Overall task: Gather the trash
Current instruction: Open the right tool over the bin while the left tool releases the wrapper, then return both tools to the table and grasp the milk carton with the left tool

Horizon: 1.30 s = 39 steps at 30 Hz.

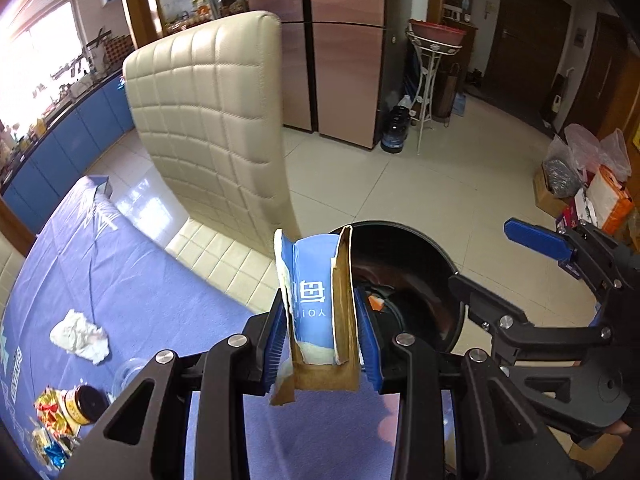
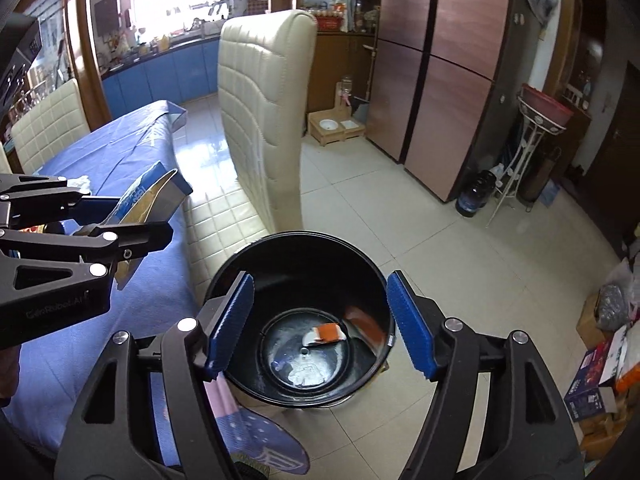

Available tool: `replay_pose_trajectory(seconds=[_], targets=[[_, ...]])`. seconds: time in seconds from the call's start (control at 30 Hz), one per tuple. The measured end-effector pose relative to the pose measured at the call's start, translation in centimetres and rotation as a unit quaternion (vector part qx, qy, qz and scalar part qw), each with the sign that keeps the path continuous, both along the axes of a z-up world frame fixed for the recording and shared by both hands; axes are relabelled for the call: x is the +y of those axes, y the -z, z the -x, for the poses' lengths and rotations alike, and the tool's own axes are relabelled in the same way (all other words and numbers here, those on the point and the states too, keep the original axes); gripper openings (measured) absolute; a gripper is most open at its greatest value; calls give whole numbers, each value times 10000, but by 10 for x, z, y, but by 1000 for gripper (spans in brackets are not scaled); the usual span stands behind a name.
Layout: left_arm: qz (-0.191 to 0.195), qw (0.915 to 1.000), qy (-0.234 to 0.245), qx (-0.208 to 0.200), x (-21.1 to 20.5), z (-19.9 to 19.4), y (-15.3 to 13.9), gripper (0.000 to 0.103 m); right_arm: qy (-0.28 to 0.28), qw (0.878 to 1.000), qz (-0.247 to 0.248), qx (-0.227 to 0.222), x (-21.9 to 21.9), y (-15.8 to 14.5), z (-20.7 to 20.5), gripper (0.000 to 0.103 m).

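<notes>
The big black bin (image 2: pixel 300 312) stands on the floor beside the blue table (image 1: pixel 140 280). An orange scrap (image 2: pixel 329 332) already lies at its bottom. The left gripper (image 1: pixel 322 344) squeezes a torn blue box (image 1: pixel 316 300) — still over the table edge, near the bin. The right gripper (image 2: pixel 320 320) hangs wide and empty over the bin. Next, I think — carry the box over the bin and let go.

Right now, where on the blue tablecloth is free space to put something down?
Free: the tablecloth between the crumpled tissue and the cream chair. Crowded: the near corner, with a jar and shiny wrappers.
</notes>
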State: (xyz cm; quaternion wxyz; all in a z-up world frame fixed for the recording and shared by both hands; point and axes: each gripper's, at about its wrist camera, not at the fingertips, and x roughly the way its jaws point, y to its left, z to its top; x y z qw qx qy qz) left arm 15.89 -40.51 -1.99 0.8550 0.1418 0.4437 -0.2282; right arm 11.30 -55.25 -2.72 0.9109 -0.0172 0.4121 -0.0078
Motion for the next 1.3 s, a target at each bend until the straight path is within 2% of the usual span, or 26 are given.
replay_pose_trajectory(seconds=[0.07, 0.13, 0.2, 0.3, 0.53, 0.83, 1.03, 1.3], targets=[[51, 9999, 103, 1, -10, -3, -1, 33, 91, 10000, 15, 11, -6, 0, 2, 70], [89, 9998, 191, 36, -20, -5, -3, 40, 186, 9998, 33, 19, -12, 0, 5, 70], [120, 9997, 217, 51, -29, -8, -5, 68, 259, 9997, 43, 21, -16, -1, 8, 70], [200, 9994, 213, -189, -34, -5, -12, 78, 336, 9994, 66, 17, -23, -2, 12, 70], [116, 9998, 101, -158, -23, -3, -10, 78, 350, 9994, 11, -17, -22, -4, 15, 70], [82, 9974, -659, -272, 49, 8, -16, 78, -343, 9993, -68, -117, 29, -14, 11, 71], [0, 9901, -1367, -304, 117, 24, -13, 78, -1049, 9943, -107, -129, 85, -17, 6, 72], [-132, 9722, -2334, -156, 205, 53, -1, 78, -1997, 9796, -192, -51, 170, -9, 9, 72]])
